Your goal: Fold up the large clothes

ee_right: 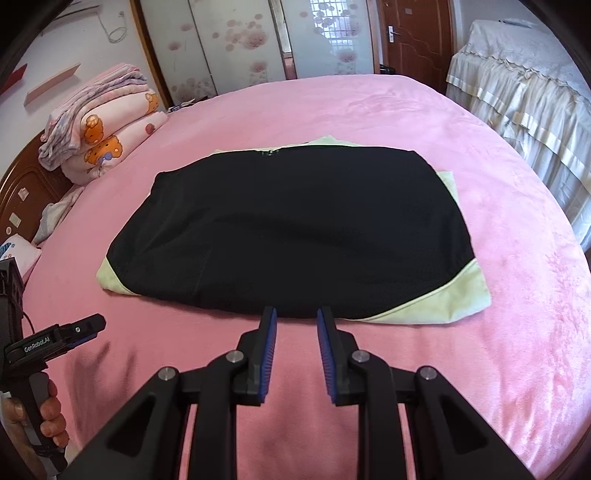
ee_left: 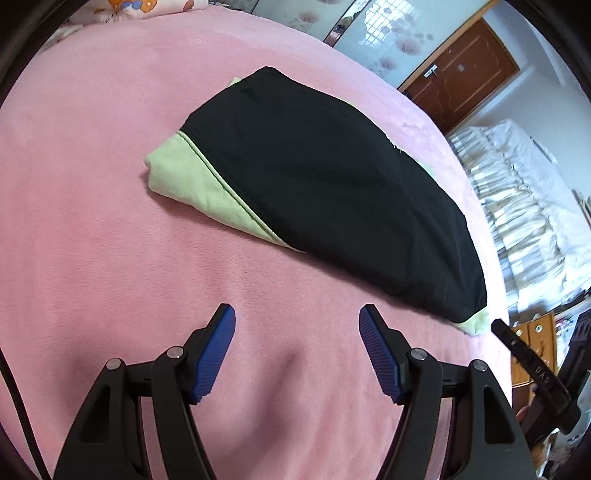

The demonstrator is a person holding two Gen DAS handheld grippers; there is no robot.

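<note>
A black and light-green garment (ee_left: pixel 325 192) lies folded into a flat rectangle on the pink bed (ee_left: pixel 110 221). In the right wrist view the garment (ee_right: pixel 288 229) sits in the middle of the bed (ee_right: pixel 498 295), with green corners showing at its near left and near right. My left gripper (ee_left: pixel 297 317) is open and empty, above bare blanket, short of the garment's near edge. My right gripper (ee_right: pixel 296 314) is open with a narrow gap and empty, its tips just at the garment's near edge. The left gripper also shows at the left of the right wrist view (ee_right: pixel 70 334).
A stack of folded pink blankets (ee_right: pixel 107 133) sits at the bed's far left by the wooden headboard (ee_right: pixel 26 192). A second bed with a white frilled cover (ee_right: pixel 524 81) stands to the right. Sliding doors (ee_right: pixel 236 44) and a brown door (ee_right: pixel 413 33) are behind.
</note>
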